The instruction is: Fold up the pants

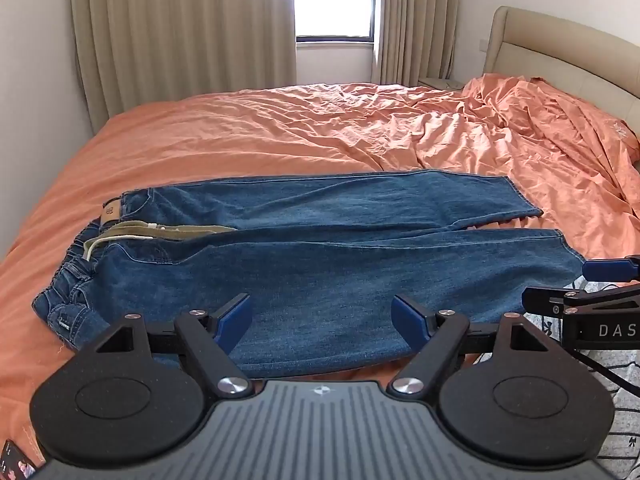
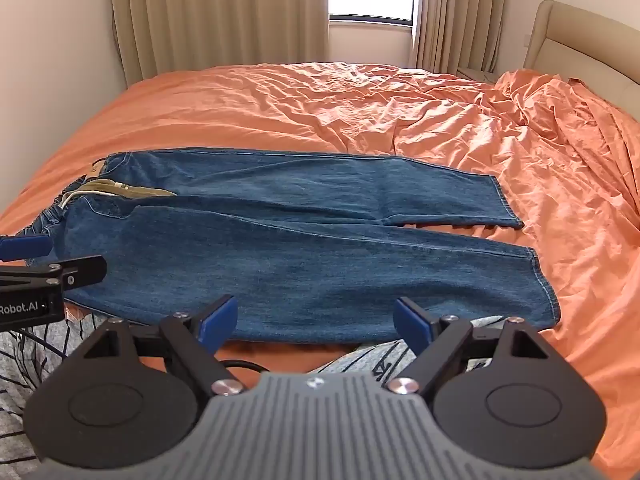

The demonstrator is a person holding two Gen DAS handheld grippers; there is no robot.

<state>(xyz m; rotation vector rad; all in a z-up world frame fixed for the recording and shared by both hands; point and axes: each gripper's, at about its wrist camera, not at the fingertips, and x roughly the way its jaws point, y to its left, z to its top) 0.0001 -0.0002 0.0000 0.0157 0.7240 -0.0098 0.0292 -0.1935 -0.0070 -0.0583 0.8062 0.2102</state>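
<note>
In the left wrist view, a phone (image 1: 16, 465) peeks in at the bottom left corner, lying on the orange bedsheet (image 1: 248, 132). The blue jeans (image 1: 320, 264) lie flat across the middle of the frame, waistband at the left and leg hems at the right. At the waistband a tan leather patch (image 1: 109, 213) sits at the upper left, and a white drawstring (image 1: 120, 240) runs over the olive inner lining just below it. The two legs lie side by side, the far one ending slightly short of the near one. The left gripper (image 1: 320, 322) fills the bottom of the frame, its blue-padded fingers (image 1: 234, 322) spread wide and holding nothing, poised over the near leg. At the right edge the right gripper (image 1: 580, 284) enters beside the near hem, above a grey patterned garment (image 1: 624, 432). Beige curtains (image 1: 180, 28) flank a window (image 1: 335, 0) at the top, and a padded headboard (image 1: 560, 48) stands in the upper right.

In the right wrist view, the left gripper (image 2: 52, 258) enters from the left edge near the waistband. The jeans (image 2: 304, 248) stretch across the centre. The right gripper (image 2: 316, 322) occupies the bottom, fingers (image 2: 218, 320) wide apart and empty, at the near edge of the lower leg. Rumpled sheet (image 2: 520, 128) bunches at the right.
</note>
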